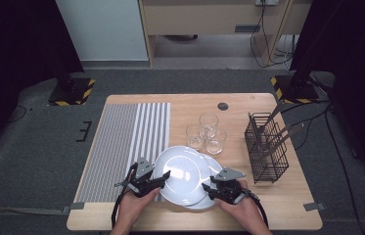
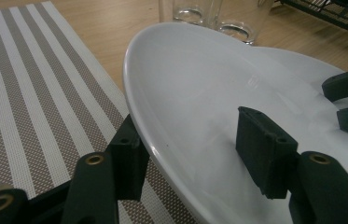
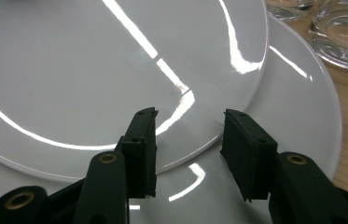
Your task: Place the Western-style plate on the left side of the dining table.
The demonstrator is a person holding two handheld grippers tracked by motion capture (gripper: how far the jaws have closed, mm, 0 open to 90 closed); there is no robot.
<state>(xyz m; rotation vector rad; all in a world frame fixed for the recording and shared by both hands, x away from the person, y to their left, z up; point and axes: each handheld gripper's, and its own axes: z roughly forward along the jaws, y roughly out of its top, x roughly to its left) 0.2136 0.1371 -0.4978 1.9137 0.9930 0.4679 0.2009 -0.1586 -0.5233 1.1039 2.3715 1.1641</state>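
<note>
Left gripper (image 1: pixel 163 177) half-open, jaws straddling top plate (image 1: pixel 182 172) rim, not clamped, readying lift. Right gripper (image 1: pixel 206 188) part-open over lower plate (image 1: pixel 208 199), holding nothing, likely steadying stack.

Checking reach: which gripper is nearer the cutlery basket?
Right. The right gripper sits at the plates' right edge, closer to the basket; the left gripper is across the plates.

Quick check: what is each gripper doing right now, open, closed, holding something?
Left gripper: open, jaws astride the top plate's rim, not pressing.
Right gripper: open over the stacked plates, holding nothing.
</note>
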